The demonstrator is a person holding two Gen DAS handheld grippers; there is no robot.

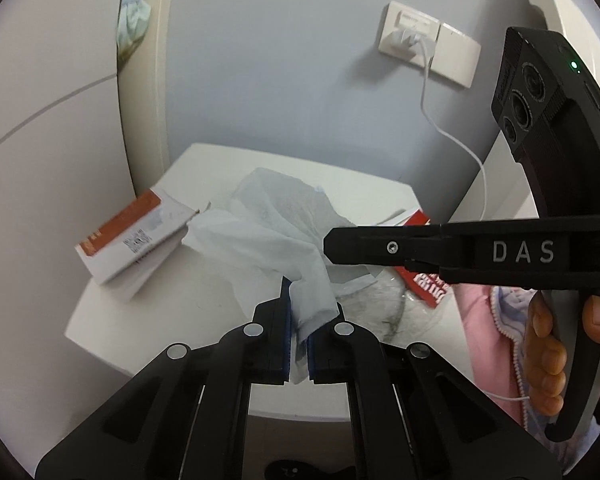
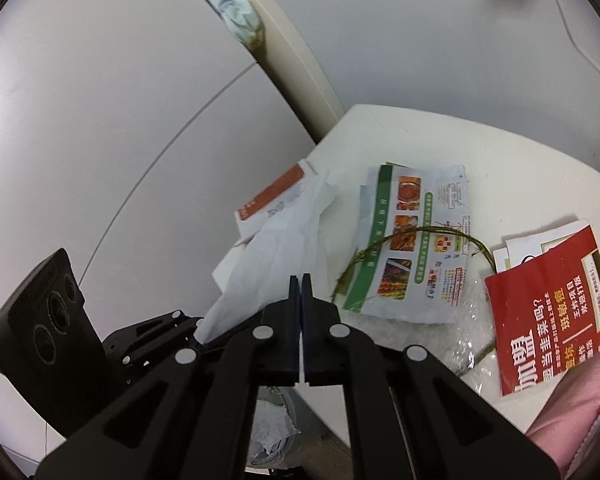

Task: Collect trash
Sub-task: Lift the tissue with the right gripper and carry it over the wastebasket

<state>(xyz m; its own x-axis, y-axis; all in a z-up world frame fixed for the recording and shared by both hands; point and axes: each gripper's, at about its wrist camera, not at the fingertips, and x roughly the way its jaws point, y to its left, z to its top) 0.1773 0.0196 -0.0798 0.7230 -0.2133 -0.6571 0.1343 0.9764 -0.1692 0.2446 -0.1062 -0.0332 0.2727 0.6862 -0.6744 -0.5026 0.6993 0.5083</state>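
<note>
My left gripper (image 1: 299,312) is shut on a white tissue (image 1: 272,232) and holds it just above the white bedside table (image 1: 112,332); the tissue also shows in the right wrist view (image 2: 276,248). An orange and white box (image 1: 132,240) lies at the table's left. A red leaflet (image 2: 552,316), a green and white food packet (image 2: 416,240), a green plant stem (image 2: 416,236) and clear plastic wrap (image 2: 456,344) lie on the table. My right gripper (image 2: 301,280) is shut and empty, above the table's front edge beside the tissue.
A wall socket (image 1: 428,48) with a white cable (image 1: 452,136) is behind the table. A bin with crumpled tissue (image 2: 272,432) stands below the table's front edge. Pink bedding (image 1: 484,344) lies to the right. White cabinet doors (image 2: 100,120) stand at left.
</note>
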